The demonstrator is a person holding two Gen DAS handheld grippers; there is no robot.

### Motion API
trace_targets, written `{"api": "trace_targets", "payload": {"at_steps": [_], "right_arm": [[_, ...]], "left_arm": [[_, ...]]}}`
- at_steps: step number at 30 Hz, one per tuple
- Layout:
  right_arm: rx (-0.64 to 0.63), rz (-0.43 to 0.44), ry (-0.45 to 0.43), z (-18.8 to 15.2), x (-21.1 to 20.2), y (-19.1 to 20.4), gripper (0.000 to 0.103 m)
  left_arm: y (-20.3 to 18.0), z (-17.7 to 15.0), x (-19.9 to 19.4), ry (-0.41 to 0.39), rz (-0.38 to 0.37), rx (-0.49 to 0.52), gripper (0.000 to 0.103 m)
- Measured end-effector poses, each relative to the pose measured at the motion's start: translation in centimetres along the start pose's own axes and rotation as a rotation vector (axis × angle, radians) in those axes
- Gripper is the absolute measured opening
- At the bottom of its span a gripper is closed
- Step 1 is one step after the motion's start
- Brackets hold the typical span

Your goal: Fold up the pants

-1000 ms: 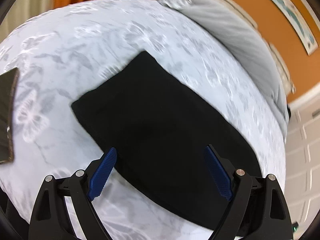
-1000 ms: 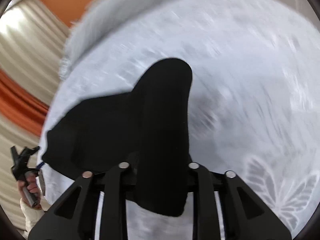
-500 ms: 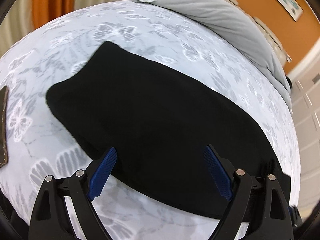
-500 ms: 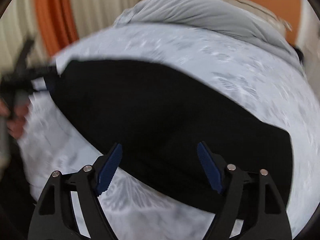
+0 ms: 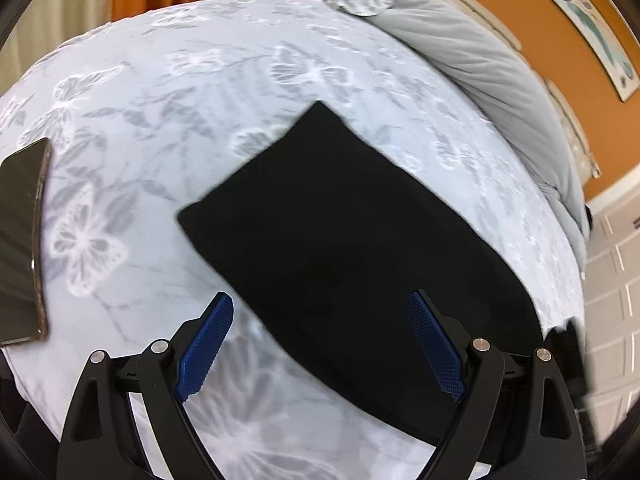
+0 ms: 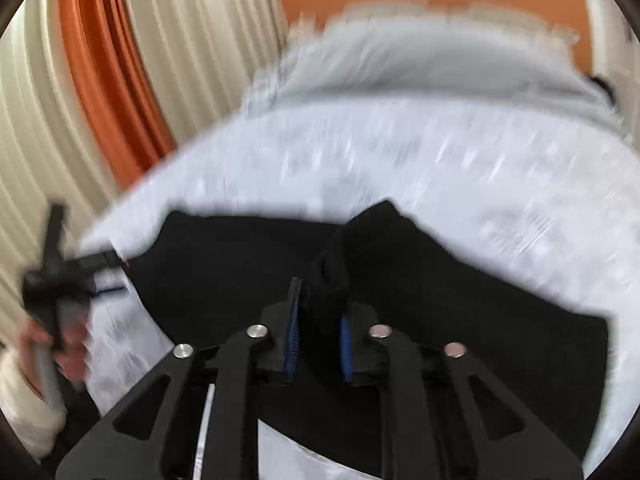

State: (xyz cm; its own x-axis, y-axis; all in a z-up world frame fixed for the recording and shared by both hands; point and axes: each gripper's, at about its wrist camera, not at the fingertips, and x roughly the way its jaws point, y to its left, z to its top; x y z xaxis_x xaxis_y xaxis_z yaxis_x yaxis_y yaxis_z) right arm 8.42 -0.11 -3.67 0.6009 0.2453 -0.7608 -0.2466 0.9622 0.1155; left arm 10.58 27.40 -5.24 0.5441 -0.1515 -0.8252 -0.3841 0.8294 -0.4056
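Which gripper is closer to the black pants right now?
Right. The right gripper has just closed on a raised bunch of the black pants, with cloth between its pads. The left gripper hovers open above the pants' near edge, touching nothing.

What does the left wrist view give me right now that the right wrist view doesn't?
Only the left wrist view: the left claw open above the near edge of the black pants, nothing between its pads, and a dark flat object lying at the bedspread's left edge.

Only the right wrist view, which is blurred: the right claw, whose jaws have just been closing, pinching a raised bunch of the pants; the person's hand holding the other tool; the curtain.

Both: the pants on the butterfly bedspread, the grey pillow, the orange wall.
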Motion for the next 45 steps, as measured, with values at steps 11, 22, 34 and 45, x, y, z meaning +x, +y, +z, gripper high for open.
{"api": "trace_targets", "payload": {"at_steps": [11,22,34,45], "right_arm": [[0.158,-0.033,-0.106,0.1,-5.3,-4.4,0.049],[0.295,-0.074,-0.055,-1.7,-6.5,-8.4,0.049],[0.369,-0.091,-0.007,-5.5,-7.1,-14.8,0.056],[0.601,0.12,-0.007,-6.2,-11.9,-18.3,0.058]], "left_arm": [[3.1,2.2,3.0,-0.037,-0.096,-0.226,0.089],[-12.1,-1.1,-4.6,-0.179,-0.389,0.135,0.015],[-24.6,-19.5,1.6,0.165,-0.381,0.703,0.043],[-20.9,-13.5,-7.1,-0.148,-0.417,0.605,0.086]]}}
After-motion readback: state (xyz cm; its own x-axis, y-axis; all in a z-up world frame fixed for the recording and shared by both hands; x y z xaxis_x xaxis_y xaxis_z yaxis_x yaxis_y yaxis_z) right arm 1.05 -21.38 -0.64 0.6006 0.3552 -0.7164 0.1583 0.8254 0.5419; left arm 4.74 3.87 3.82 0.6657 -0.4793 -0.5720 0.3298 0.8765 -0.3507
